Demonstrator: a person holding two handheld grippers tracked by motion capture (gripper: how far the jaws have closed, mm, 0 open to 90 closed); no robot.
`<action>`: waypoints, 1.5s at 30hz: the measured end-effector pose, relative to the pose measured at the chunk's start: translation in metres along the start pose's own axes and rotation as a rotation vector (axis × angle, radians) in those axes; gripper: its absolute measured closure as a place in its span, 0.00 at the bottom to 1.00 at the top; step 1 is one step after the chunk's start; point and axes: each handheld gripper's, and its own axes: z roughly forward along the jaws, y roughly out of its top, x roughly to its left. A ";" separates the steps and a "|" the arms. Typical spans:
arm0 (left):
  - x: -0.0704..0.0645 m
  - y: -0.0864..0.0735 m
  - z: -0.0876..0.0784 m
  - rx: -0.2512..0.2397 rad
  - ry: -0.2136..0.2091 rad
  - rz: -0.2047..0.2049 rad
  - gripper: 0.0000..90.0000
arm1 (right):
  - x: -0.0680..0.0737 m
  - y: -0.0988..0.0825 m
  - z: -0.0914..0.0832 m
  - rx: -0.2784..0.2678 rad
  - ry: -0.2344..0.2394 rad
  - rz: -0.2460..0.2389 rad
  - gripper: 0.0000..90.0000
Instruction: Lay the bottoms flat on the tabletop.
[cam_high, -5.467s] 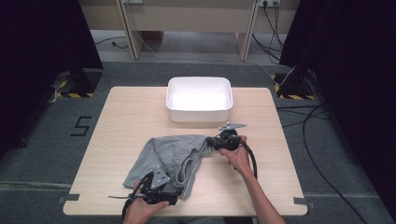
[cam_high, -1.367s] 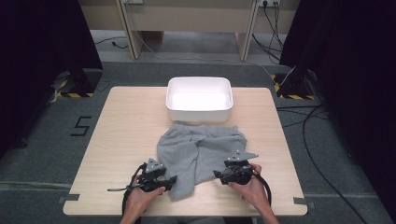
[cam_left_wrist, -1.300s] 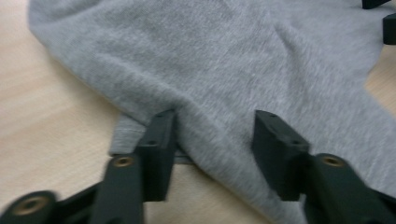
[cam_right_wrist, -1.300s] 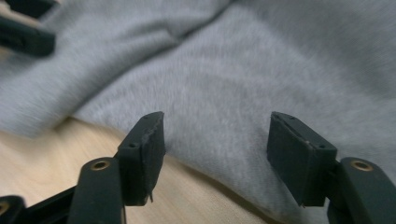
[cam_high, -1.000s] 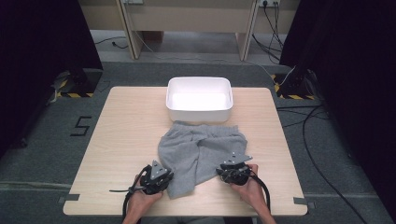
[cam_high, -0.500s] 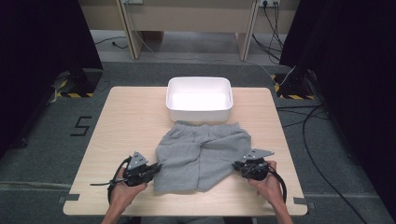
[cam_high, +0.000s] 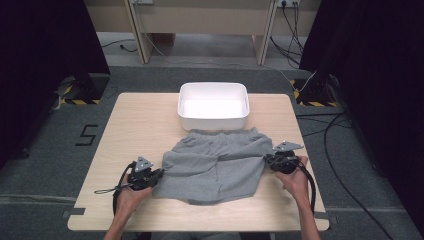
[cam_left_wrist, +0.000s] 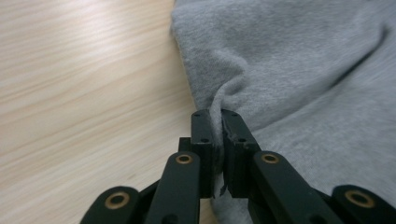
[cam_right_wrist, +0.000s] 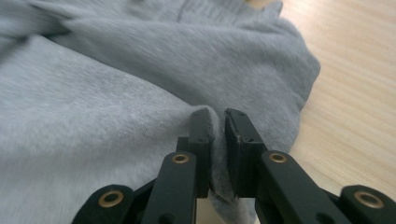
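Wooden table (cam_high: 140, 115), dark curtains both sides, white tub (cam_high: 213, 105) at 12 o'clock on the tabletop. Grey shorts (cam_high: 215, 165) spread flat mid-table, waistband just below the tub. Left gripper (cam_left_wrist: 215, 122) clenched on the shorts' edge at 8 o'clock, right gripper (cam_right_wrist: 215, 122) pinching the opposite edge at 3 o'clock; fabric bunched between both sets of pads.

Legible markings, one item:

1. Numeral "5" (cam_high: 88, 135), dark, painted or taped on the grey floor (cam_high: 45, 165), just off the left edge of the counter (cam_high: 150, 120), seen in the high view.

No other text, label, brand or sign can be read. The yellow-and-black striped strips on the floor carry no lettering.
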 end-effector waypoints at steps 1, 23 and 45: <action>0.003 -0.003 0.000 0.007 0.008 -0.002 0.92 | 0.000 -0.001 0.003 0.004 0.001 0.001 0.88; -0.007 -0.010 -0.017 0.081 0.029 0.117 0.79 | 0.042 -0.049 -0.031 -0.009 0.177 0.155 0.54; -0.035 -0.011 -0.018 0.092 0.004 0.204 0.78 | 0.058 0.018 -0.069 -0.181 0.139 -0.070 0.96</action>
